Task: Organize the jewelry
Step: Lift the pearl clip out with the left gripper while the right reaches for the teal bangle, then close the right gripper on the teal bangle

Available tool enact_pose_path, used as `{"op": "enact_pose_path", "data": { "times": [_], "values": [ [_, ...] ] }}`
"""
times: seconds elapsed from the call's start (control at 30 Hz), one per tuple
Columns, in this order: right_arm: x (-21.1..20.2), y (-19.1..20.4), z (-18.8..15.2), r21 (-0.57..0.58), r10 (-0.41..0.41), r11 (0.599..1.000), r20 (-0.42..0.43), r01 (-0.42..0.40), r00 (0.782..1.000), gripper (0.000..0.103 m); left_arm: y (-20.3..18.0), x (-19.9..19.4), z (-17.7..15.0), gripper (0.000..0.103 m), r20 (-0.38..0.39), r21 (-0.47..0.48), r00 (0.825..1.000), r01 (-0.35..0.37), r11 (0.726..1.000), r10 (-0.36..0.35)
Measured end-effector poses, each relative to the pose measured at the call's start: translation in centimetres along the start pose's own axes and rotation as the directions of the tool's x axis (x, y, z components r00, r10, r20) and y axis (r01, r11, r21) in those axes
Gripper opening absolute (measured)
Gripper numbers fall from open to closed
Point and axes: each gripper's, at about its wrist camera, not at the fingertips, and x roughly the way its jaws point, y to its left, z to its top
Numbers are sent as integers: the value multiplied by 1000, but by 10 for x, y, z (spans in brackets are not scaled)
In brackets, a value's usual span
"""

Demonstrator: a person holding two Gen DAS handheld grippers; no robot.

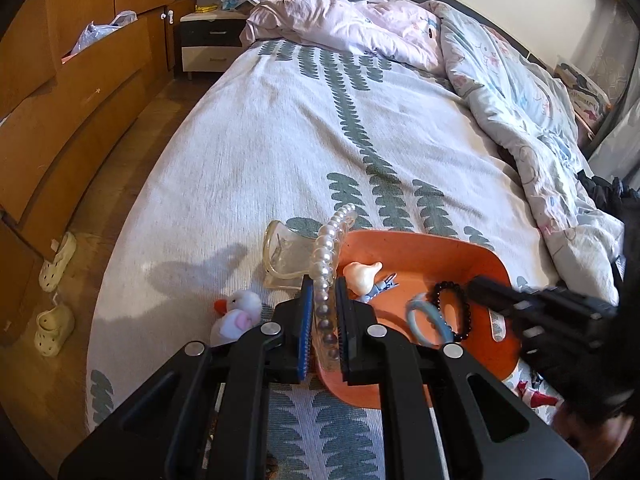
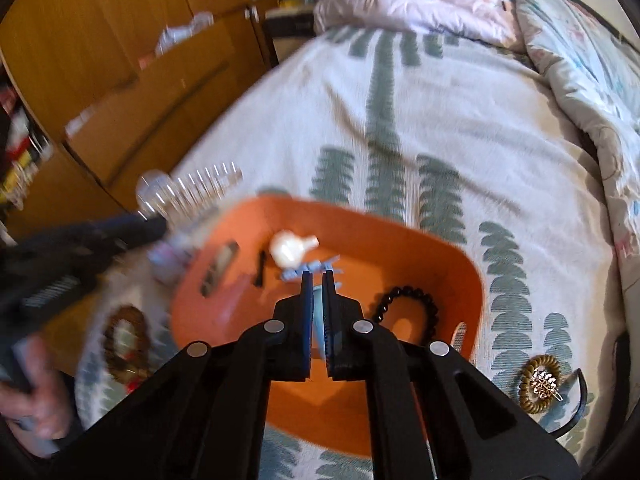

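Note:
An orange tray lies on the bed; it also shows in the right wrist view. My left gripper is shut on a pearl hair piece held over the tray's left rim. My right gripper is shut on a light blue ring above the tray; the ring and the right gripper also show in the left wrist view. In the tray lie a black bead bracelet, a white shell-shaped clip and a small blue clip.
A clear hair claw and a plush duck lie left of the tray. A brown coil hair tie with a gold clip lies right of it, a wooden bead bracelet to its left. Rumpled quilts cover the bed's far side.

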Motion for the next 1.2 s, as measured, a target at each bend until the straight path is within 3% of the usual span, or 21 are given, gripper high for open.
{"op": "enact_pose_path", "data": {
  "times": [0.1, 0.2, 0.33, 0.53, 0.8, 1.1, 1.2],
  "values": [
    [-16, -13, 6, 51, 49, 997, 37, -51, 998, 6, 4, -2, 2, 11, 1, 1, 1000, 4, 1000, -4],
    [-13, -13, 5, 44, 47, 998, 9, -47, 999, 6, 6, -1, 3, 11, -2, -4, 1000, 2, 1000, -2],
    [26, 18, -9, -48, 42, 998, -144, -50, 989, 12, 8, 0, 3, 11, -10, -10, 1000, 5, 1000, -5],
    [71, 53, -20, -150, -43, 989, -261, 4, 964, 17, 10, 0, 3, 11, -10, -11, 1000, 10, 1000, -10],
    [94, 61, -27, -191, -132, 978, -288, 78, 949, 37, 13, -1, 3, 11, -13, -17, 1000, 17, 1000, -17],
    [104, 57, -26, -143, -67, 990, -304, 24, 950, 37, 21, -1, 3, 11, -25, -39, 999, 25, 999, -26],
    [106, 45, -21, -104, -40, 995, -307, 8, 951, 41, 23, -2, 3, 11, -21, -39, 999, 28, 999, -29]
  ]
}}
